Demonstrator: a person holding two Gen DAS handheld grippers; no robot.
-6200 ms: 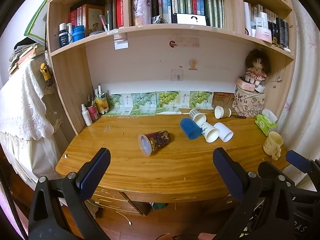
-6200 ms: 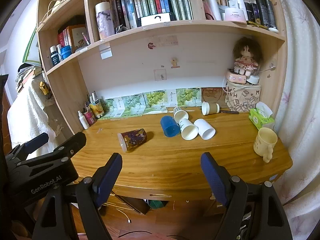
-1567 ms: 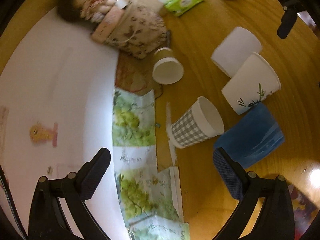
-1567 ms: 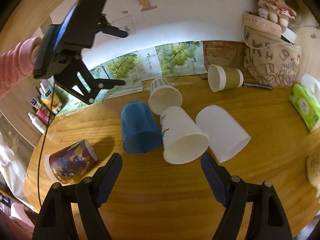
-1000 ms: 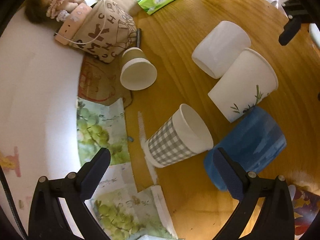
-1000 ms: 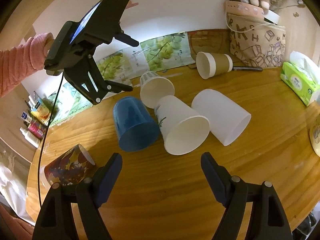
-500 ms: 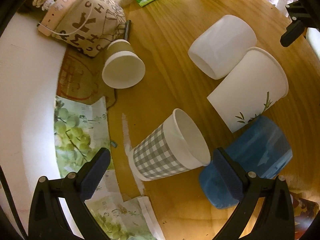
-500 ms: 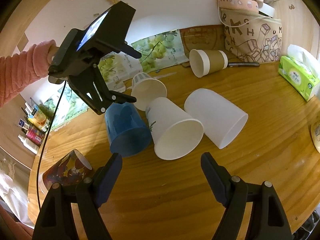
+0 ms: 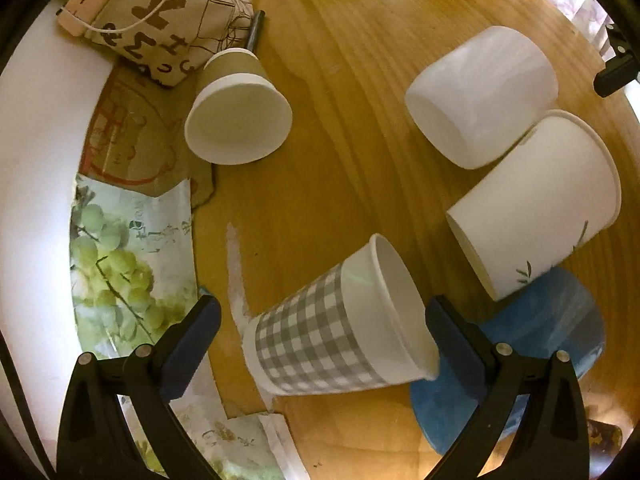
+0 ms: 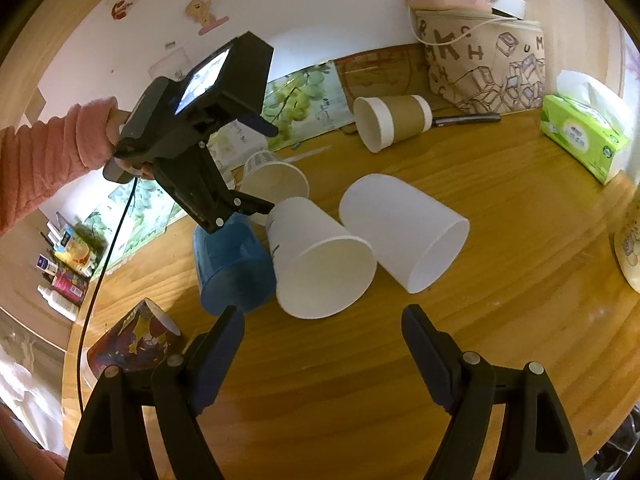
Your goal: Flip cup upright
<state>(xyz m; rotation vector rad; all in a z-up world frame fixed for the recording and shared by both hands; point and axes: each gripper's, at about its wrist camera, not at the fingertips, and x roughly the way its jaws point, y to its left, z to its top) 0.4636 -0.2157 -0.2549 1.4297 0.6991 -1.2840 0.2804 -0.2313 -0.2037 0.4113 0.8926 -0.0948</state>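
A grey checked paper cup (image 9: 328,332) lies on its side on the wooden desk (image 9: 332,92), mouth to the right. My left gripper (image 9: 320,320) is open with its fingers on either side of this cup, not touching it; the gripper also shows in the right wrist view (image 10: 262,168). The checked cup (image 10: 274,178) shows partly there behind the left gripper. My right gripper (image 10: 322,340) is open and empty, low over the desk in front of a white leaf-print cup (image 10: 320,258).
Lying on their sides: a blue cup (image 9: 536,352), a white leaf-print cup (image 9: 536,208), a white plastic cup (image 9: 480,96), a brown cup (image 9: 236,116), a patterned cup (image 10: 132,338). A lettered bag (image 9: 168,20), tissue pack (image 10: 580,136) and grape-print papers (image 9: 128,264) line the back.
My left gripper has moved down and closer, so the checked cup now sits between its open fingers. My right gripper has edged nearer to the white cups.
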